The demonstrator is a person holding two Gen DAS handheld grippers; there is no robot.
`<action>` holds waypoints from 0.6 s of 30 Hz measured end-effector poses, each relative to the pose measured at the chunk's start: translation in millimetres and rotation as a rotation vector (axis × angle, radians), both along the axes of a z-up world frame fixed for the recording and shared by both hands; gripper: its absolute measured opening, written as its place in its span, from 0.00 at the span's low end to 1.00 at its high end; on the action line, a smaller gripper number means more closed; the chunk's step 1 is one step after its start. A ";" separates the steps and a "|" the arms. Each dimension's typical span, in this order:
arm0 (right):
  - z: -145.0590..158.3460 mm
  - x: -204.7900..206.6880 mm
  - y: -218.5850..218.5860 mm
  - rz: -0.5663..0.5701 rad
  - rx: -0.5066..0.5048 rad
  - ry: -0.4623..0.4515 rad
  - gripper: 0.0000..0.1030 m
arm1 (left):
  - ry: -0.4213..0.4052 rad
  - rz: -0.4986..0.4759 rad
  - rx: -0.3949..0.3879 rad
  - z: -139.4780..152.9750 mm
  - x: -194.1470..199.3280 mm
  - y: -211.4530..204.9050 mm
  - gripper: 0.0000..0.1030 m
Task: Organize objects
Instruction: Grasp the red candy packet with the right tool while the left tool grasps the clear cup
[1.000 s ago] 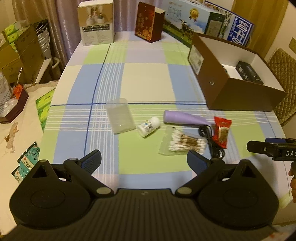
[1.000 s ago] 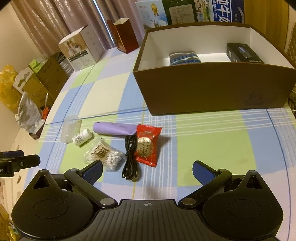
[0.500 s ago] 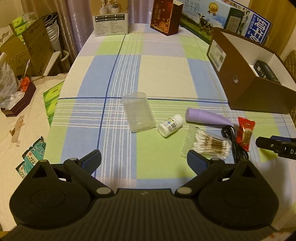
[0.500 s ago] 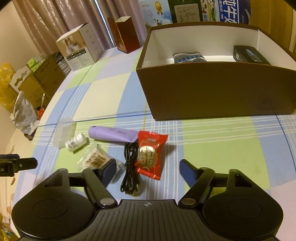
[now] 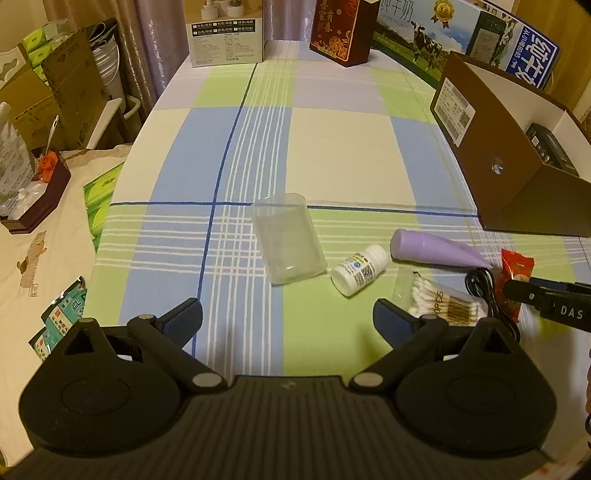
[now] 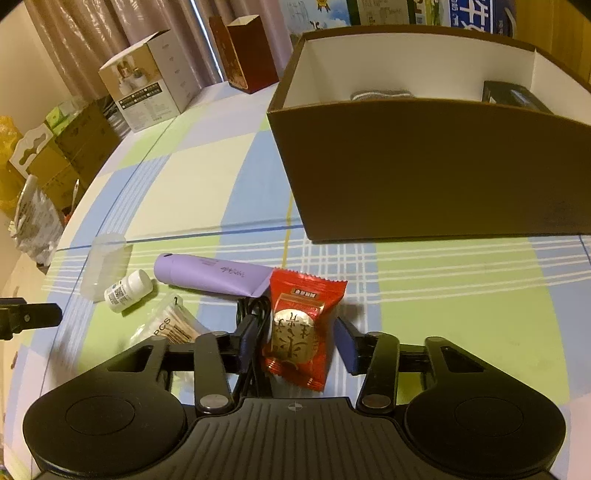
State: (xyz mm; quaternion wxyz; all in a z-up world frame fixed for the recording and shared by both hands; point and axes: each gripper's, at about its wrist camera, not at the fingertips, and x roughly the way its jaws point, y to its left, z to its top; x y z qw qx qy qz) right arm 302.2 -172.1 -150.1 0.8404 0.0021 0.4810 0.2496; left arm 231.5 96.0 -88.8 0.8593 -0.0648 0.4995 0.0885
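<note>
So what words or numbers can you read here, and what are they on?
"DAS" on the right gripper, the rest cut off.
"PCS" on the cotton swab bag.
Chinese characters on the blue milk carton, dark red box, purple tube and red snack packet.
White bottle label and brown box sticker: too small to read.

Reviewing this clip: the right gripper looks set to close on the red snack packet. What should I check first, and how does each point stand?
1. Red snack packet between the right gripper fingers: ok.
2. Fingers apart, not yet clamped: ok.
3. Black cable clear of the left finger: not ok, it lies beside it.
4. Brown box open with room inside: ok.
5. Left gripper open, away from the packet: ok.
6. Fingers low enough to grip: cannot tell.
</note>
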 end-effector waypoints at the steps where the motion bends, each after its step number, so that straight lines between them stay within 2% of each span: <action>1: -1.0 0.9 -0.7 -0.002 -0.001 -0.001 0.28 | -0.001 -0.001 -0.002 -1.3 2.7 0.8 0.94; 5: 1.2 5.6 -9.5 -0.031 0.000 -0.010 0.22 | 0.002 0.000 -0.005 -8.3 13.8 4.0 0.93; 11: 8.7 22.4 -43.8 -0.146 -0.010 -0.012 0.22 | 0.005 -0.001 -0.012 -19.1 37.3 11.8 0.90; 18: 16.8 27.3 -91.1 -0.281 -0.018 -0.017 0.22 | 0.043 0.005 -0.046 -38.3 68.9 24.4 0.76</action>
